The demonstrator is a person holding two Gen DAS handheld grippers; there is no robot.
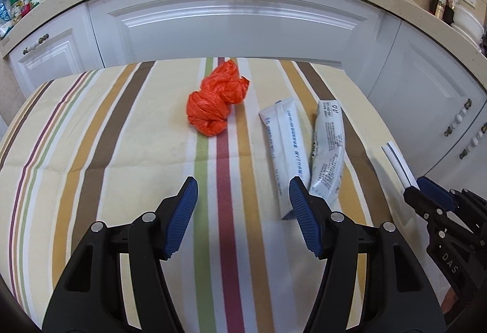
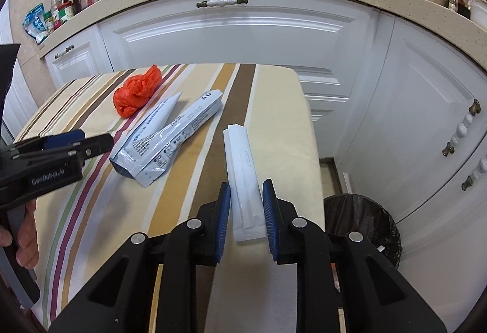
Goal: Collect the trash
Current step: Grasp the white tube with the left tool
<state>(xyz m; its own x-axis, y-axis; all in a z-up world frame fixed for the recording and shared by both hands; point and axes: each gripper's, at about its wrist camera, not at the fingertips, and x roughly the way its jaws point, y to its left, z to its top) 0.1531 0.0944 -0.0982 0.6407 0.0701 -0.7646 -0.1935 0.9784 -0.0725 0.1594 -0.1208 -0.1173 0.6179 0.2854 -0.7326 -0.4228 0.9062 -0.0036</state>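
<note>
- The striped cloth-covered surface carries the trash; a black-lined round bin is seen at four o'clock.
- The flat white paper wrapper is pinched by the narrowed right claw; it should be lifted clear before being swung binward.
- The left claw is held wide and empty, with the crumpled orange plastic bag at twelve o'clock.

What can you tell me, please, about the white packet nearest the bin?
The white packet is a long, flat, sealed paper-like sleeve with a folded seam and small grey print. It lies on the striped cloth, pointing away. The right hand-held gripper is shut on its near end, blue pads pressing both long edges.
</note>
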